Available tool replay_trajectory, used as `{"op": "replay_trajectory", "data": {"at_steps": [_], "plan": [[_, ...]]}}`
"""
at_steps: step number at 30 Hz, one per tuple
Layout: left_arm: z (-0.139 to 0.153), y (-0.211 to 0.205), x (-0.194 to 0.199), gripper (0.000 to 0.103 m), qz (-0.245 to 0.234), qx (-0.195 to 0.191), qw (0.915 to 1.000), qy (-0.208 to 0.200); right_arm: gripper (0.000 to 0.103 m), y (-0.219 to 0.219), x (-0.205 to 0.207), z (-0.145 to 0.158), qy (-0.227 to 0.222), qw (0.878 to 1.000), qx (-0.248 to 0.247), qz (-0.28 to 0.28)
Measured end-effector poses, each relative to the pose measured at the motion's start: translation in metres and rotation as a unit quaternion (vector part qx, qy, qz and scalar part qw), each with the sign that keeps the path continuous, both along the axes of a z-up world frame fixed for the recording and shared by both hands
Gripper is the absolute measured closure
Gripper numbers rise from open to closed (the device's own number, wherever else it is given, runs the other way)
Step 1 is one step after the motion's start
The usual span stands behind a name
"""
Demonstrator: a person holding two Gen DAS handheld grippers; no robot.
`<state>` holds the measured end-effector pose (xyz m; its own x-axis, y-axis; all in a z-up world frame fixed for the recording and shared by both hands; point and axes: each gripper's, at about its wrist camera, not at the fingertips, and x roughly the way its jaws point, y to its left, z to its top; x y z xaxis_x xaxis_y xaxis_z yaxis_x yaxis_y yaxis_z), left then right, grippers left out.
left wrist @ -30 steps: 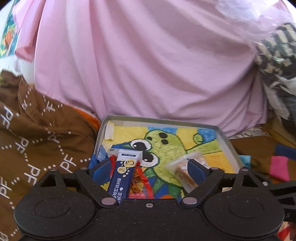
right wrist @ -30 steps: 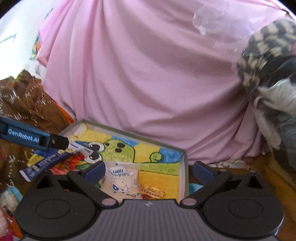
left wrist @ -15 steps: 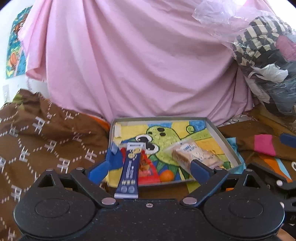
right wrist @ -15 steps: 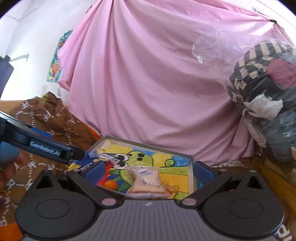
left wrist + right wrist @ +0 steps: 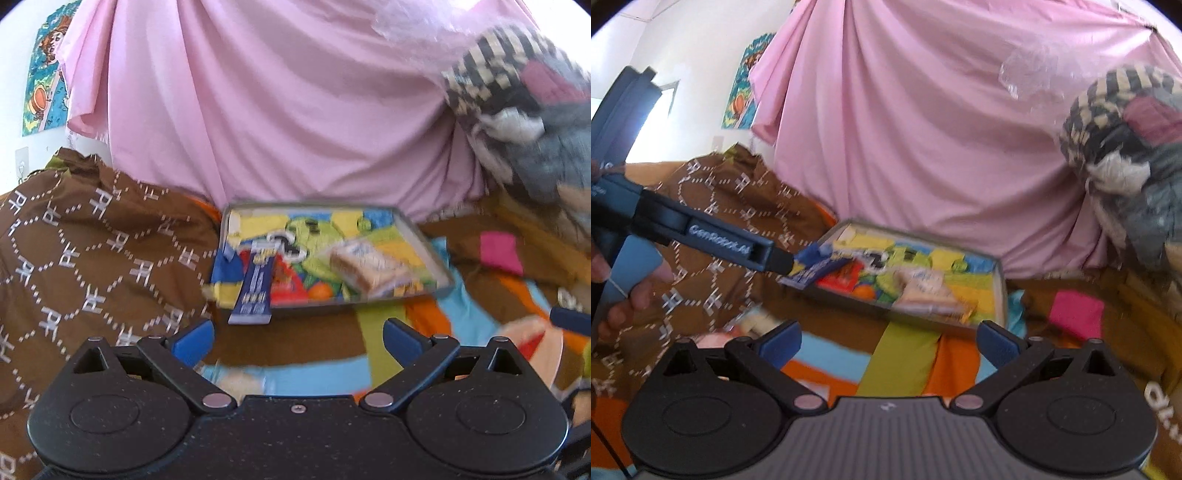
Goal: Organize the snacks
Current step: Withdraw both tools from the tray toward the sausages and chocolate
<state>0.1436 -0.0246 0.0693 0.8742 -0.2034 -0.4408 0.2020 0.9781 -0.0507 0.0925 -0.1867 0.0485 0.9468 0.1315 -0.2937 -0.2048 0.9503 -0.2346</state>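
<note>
**Snacks in the tray, both grippers spread**

The left gripper [image 5: 297, 338] and right gripper [image 5: 889, 338] both stand wide and empty, near of the tray [image 5: 421, 236]. A blue sachet [image 5: 255, 288] overhangs the tray's near-left rim; a wrapped toast pack [image 5: 369, 266] lies at its right.

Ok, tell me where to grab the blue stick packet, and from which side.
Grip the near end of the blue stick packet. It lies lengthwise toward the camera, and that end sticks out over the near rim of the tray, so it is probably free underneath. Come from the near side with the open left tool, fingers across the narrow width.
</note>
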Motion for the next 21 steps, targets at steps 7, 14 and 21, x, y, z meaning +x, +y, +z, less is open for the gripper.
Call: {"op": "replay_trajectory", "data": {"at_steps": [7,14,21], "plan": [[-0.037,0.017,-0.026,0.005,-0.001,0.048,0.9975,0.051,0.000,0.006,-0.020,-0.026,0.051,0.999,0.015,-0.009],[-0.062,0.027,-0.037,0.005,-0.010,0.084,0.9920,0.094,0.000,0.021,-0.014,-0.051,0.133,0.990,0.051,-0.012],[-0.081,0.039,-0.043,0.005,-0.004,0.095,0.9869,0.130,0.000,0.041,-0.014,-0.068,0.172,0.984,0.049,0.014]]}}
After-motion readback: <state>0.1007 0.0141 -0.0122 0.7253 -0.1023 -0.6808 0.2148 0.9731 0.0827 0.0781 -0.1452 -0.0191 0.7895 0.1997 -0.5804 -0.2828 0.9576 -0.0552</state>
